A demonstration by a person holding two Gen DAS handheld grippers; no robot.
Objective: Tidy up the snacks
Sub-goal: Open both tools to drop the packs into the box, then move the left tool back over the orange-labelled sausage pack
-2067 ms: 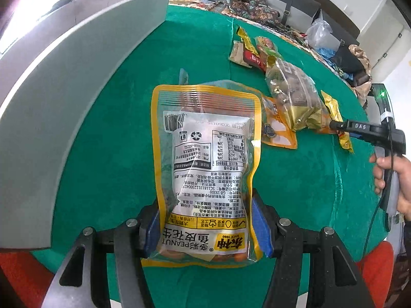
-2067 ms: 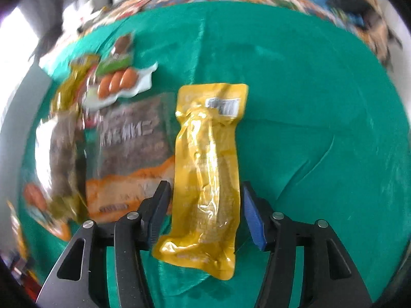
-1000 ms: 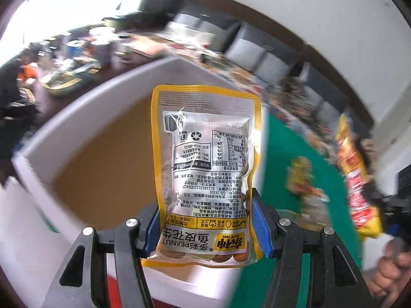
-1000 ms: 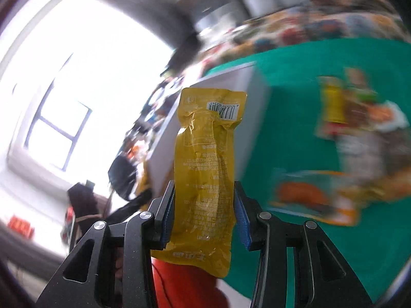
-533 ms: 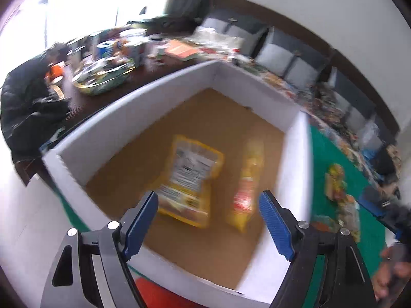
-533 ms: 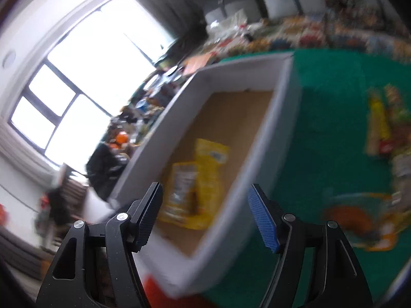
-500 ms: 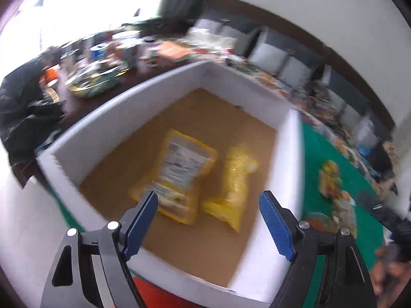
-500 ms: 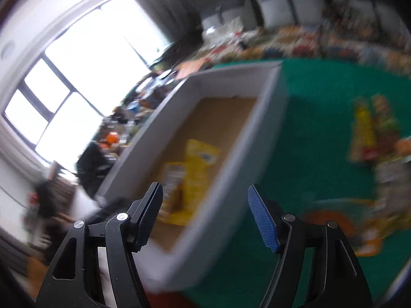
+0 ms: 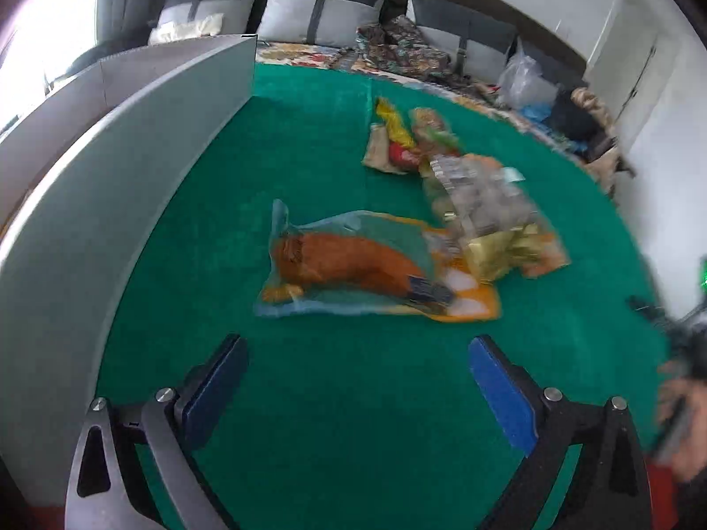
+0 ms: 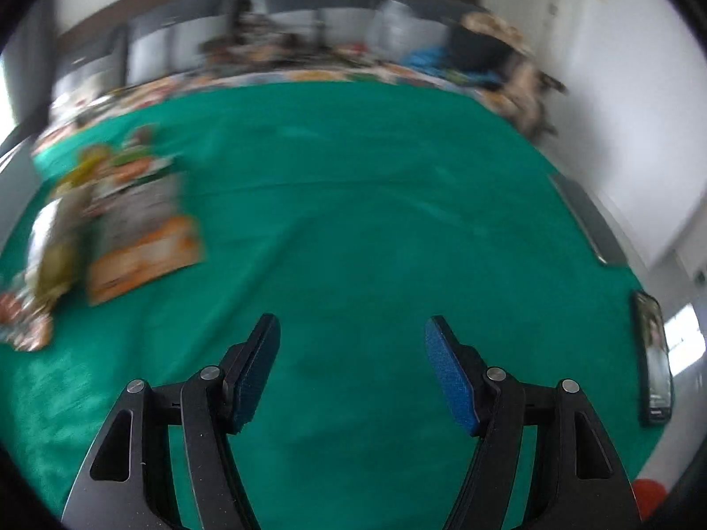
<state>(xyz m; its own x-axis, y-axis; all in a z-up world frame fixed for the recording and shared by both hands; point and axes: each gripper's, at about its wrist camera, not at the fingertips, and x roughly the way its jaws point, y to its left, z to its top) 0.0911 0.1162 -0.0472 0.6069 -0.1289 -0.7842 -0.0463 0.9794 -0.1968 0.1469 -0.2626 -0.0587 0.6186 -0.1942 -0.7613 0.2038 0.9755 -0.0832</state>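
In the left wrist view an orange snack pack [image 9: 353, 265] lies flat on the green table cloth [image 9: 309, 397], just ahead of my left gripper [image 9: 357, 344]. Its jaws are opening, with nothing between them. Behind the pack are a clear bag of gold-wrapped pieces [image 9: 486, 203] and a few small packs [image 9: 406, 141]. The white box [image 9: 132, 154] shows only its outer wall on the left. My right gripper [image 10: 352, 324] is open and empty over bare cloth. The blurred snack pile [image 10: 132, 229] lies off to its left.
A phone [image 10: 654, 362] and a flat grey bar [image 10: 583, 221] lie near the table's right edge. A person's hand [image 9: 680, 419] shows blurred at the right of the left wrist view. Sofas with cushions [image 9: 309, 13] stand beyond the table.
Both grippers let go of their packs, the peanut pack and the yellow pack, into the white box. Both have since swung back down over the green table, and the left jaws stand wider.
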